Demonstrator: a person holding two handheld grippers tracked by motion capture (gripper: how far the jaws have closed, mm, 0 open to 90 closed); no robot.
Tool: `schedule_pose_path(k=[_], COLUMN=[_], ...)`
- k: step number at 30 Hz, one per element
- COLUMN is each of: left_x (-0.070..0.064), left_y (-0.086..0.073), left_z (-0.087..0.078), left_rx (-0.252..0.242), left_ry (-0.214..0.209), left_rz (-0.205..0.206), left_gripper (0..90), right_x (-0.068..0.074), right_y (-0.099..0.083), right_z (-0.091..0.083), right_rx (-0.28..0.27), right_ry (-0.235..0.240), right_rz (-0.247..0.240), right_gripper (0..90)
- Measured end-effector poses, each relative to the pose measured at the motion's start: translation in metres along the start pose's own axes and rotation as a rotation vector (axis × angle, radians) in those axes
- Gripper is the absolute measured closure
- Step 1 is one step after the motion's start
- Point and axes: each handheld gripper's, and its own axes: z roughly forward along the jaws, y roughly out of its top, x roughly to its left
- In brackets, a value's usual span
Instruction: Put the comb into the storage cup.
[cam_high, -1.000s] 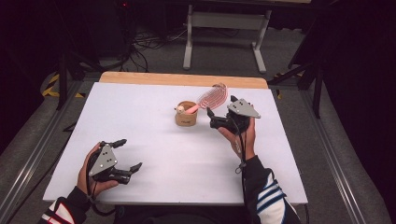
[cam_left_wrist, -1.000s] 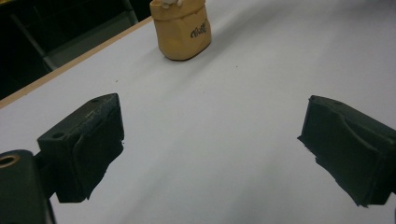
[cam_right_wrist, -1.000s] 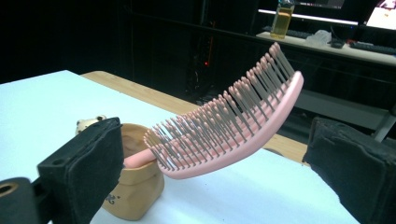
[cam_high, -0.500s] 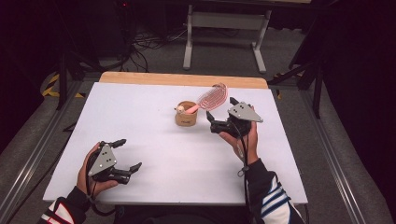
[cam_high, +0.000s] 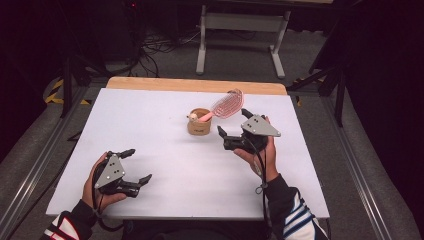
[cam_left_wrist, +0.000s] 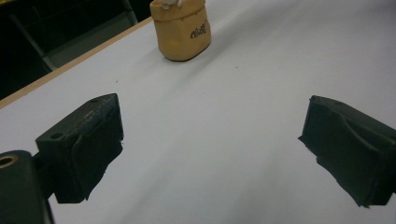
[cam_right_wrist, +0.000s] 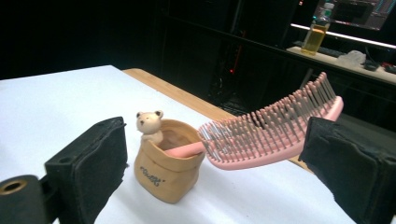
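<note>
Hairbrush (cam_high: 227, 104): handle in cup (cam_high: 199, 122), head slanting toward upper right.
Right gripper (cam_high: 233, 129): jaws wide, empty.
Left gripper (cam_high: 138, 165): jaws wide, empty.

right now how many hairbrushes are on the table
1: a pink hairbrush standing handle-down in the tan bear cup near the table's far middle, beside the open right gripper.

White table (cam_high: 150, 125) with a wooden far edge; a tan holder (cam_high: 199, 122) stands on it.
</note>
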Motion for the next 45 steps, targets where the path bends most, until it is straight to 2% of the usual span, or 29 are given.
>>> schedule_pose_path(k=[6,16,24,45], left_x=[0.0,0.0,-0.001,-0.001], left_y=[0.0,0.0,0.0,-0.001], left_z=[0.001,0.001,0.001,0.002], left_rx=[0.004,0.002,0.006,0.01], left_ry=[-0.001,-0.002,-0.002,-0.006], left_rz=[0.005,0.004,0.007,0.003], left_gripper=[6.6,6.5,6.5,6.3], right_x=[0.005,0.011,0.015,0.017], right_y=[0.0,-0.001,-0.005,-0.017], right_z=[-0.006,-0.013,-0.019,-0.036], right_rx=[-0.005,-0.006,-0.006,0.003], right_ry=[0.025,0.039,0.051,0.033], right_rz=[-0.02,-0.037,-0.07,-0.139], right_gripper=[6.7,6.5,6.8,6.5])
